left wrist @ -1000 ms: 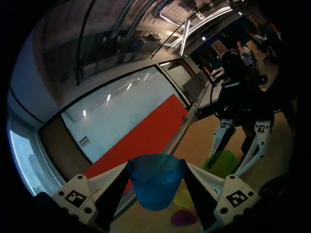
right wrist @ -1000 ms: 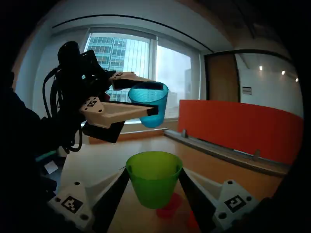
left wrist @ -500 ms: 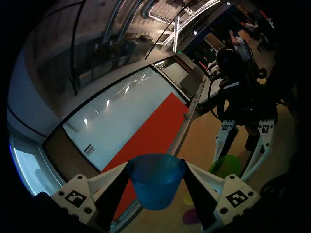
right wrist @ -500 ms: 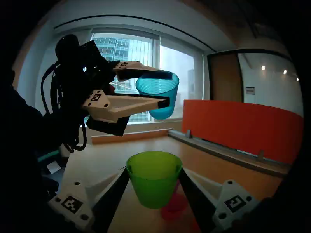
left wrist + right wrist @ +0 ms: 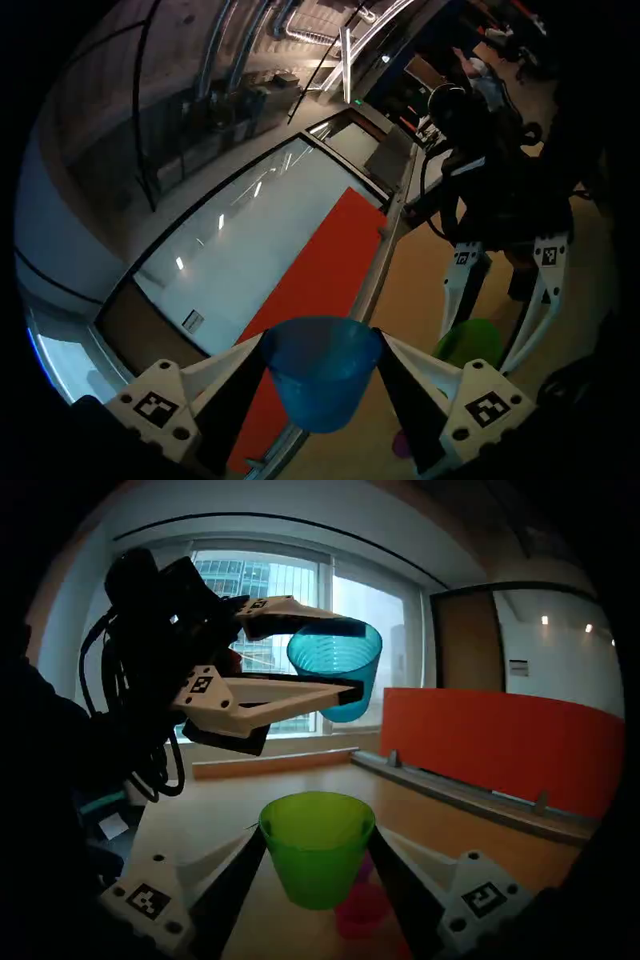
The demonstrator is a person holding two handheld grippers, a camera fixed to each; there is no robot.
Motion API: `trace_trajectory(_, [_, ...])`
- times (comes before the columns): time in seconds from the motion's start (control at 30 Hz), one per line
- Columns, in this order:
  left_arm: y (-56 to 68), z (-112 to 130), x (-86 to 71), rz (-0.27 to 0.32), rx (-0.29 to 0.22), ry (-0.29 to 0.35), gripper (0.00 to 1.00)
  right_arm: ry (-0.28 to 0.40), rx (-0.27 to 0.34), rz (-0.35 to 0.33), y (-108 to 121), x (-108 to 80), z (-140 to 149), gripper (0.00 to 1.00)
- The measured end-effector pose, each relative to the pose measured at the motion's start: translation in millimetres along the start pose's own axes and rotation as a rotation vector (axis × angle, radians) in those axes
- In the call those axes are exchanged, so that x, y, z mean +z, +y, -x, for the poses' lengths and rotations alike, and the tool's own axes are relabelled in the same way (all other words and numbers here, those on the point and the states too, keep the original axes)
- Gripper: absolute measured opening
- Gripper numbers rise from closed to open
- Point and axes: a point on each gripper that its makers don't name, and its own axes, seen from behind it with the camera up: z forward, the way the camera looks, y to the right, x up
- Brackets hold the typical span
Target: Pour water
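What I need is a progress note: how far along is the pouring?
Done: left gripper holds the blue cup, right gripper the green cup. In hand: blue cup raised higher than the green, roughly upright. Left: tipping; no water stream visible.

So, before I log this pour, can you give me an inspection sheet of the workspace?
Surface: wooden table.
Job's things: blue cup held higher than the green cup, near upright; water cannot be made out.
Clutter: pink cup-like items on the table beyond the green cup.
Grippers: left gripper shut on the blue cup; right gripper shut on the green cup.
Cables: black cables loop behind the left gripper.
Surroundings: large window; orange partition along the table's far edge.
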Motion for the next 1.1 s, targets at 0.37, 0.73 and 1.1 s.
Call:
trace_trajectory(0.37, [-0.5,-4.7,1.9,0.0,0.059,0.001,0.89,0.0,-0.002,-0.001,1.3,0.9,0.5,0.9])
trace_trajectory(0.73, [-3.8,-8.4,4.0,-0.006,0.113,0.0,0.89,0.003,-0.004,-0.003,2.2,2.1,-0.6,0.9])
trace_trajectory(1.1, [-4.2,-11.6,3.3,-0.01,0.153,0.002,0.89,0.008,-0.007,-0.001,4.2,1.4,-1.9,0.9])
